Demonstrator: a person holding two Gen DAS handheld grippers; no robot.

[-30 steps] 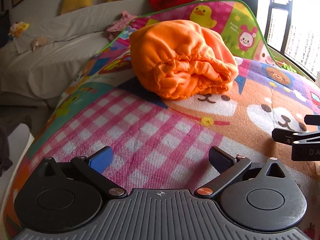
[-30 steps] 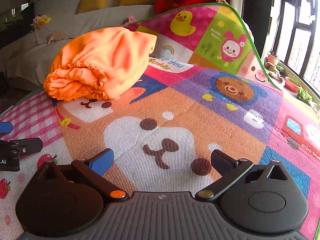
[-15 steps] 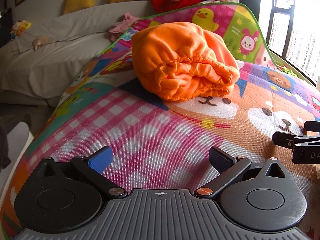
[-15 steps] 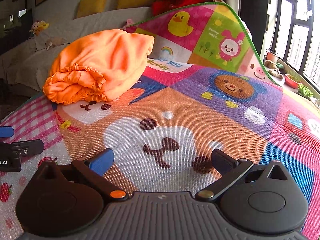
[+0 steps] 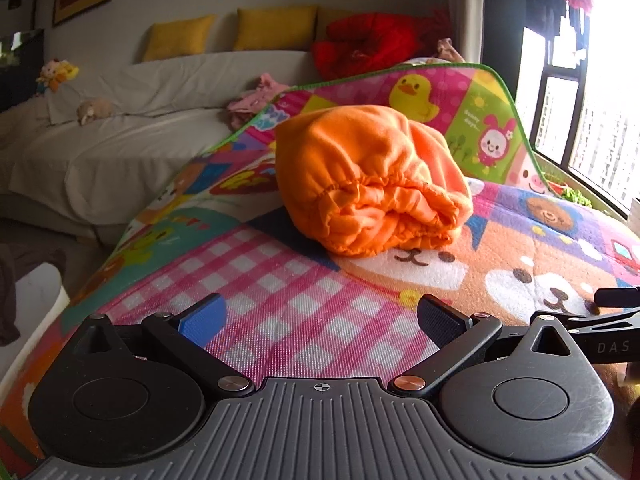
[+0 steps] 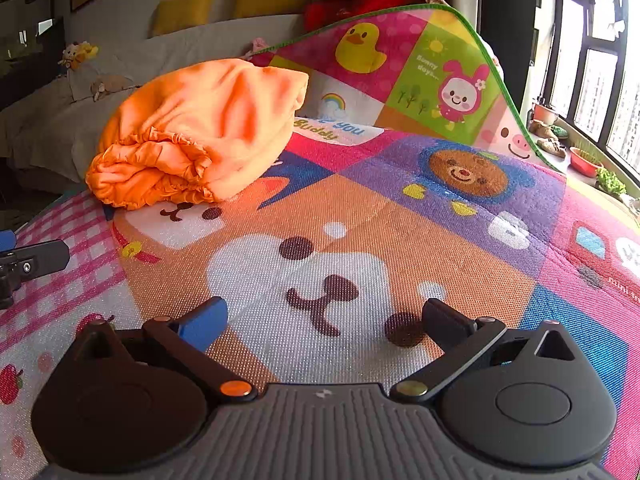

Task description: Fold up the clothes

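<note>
An orange garment [image 5: 372, 180], folded into a bundle with its elastic waistband facing me, lies on the colourful play mat [image 5: 280, 300]. It also shows in the right wrist view [image 6: 200, 140] at the upper left. My left gripper [image 5: 320, 320] is open and empty, well short of the bundle above the pink check patch. My right gripper [image 6: 326, 320] is open and empty over the bear face print, to the right of the bundle. Each gripper shows at the edge of the other's view, the right one [image 5: 612, 312] and the left one [image 6: 24, 264].
The mat's far edge [image 6: 440, 12] curls up behind the garment. A grey sofa [image 5: 120, 140] with yellow cushions [image 5: 272, 28] and a red pile [image 5: 364, 44] stands at the back left. Windows [image 5: 600, 120] and a sill with plants are on the right. The mat drops off at the left.
Both grippers have pulled back and tilted up a little, so more of the room shows. The orange bundle has not moved. Both stay open.
</note>
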